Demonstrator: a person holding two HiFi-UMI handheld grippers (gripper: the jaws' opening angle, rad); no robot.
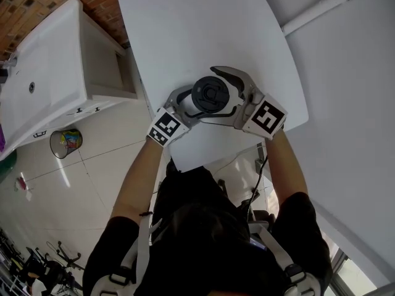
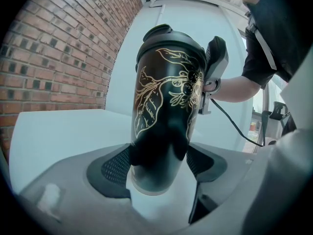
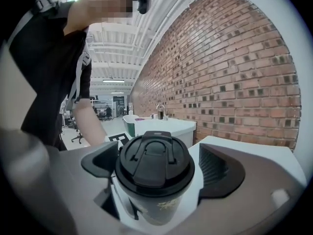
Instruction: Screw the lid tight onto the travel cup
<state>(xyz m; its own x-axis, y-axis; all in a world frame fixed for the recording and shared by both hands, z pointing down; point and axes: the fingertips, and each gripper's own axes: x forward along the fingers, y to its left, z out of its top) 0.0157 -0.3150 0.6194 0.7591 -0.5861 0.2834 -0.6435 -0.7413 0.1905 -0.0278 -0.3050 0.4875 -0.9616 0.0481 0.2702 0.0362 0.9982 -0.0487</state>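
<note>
Two grippers meet at the travel cup (image 2: 166, 97) over the bench (image 1: 185, 29). Your left gripper (image 2: 159, 165) clamps its base, while your right gripper (image 3: 161, 166) stands open around the lid (image 3: 154, 163). You're likely mid-tightening, so next close on the lid and twist.

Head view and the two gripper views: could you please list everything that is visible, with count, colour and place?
travel cup: one, black with gold leaf drawing, at the table's near edge
lid: one, black, on top of the travel cup
table: one, white, under the travel cup
counter: one, white, beside the table
brick wall: one, red-brown, behind table and counter
waste basket: one, dark, colourful contents, on the floor by the counter
left gripper: one, grey, jaws closed on the travel cup's lower body
right gripper: one, grey, jaws open around the lid
person's arms: two, bare below black sleeves, reaching to the grippers
</note>
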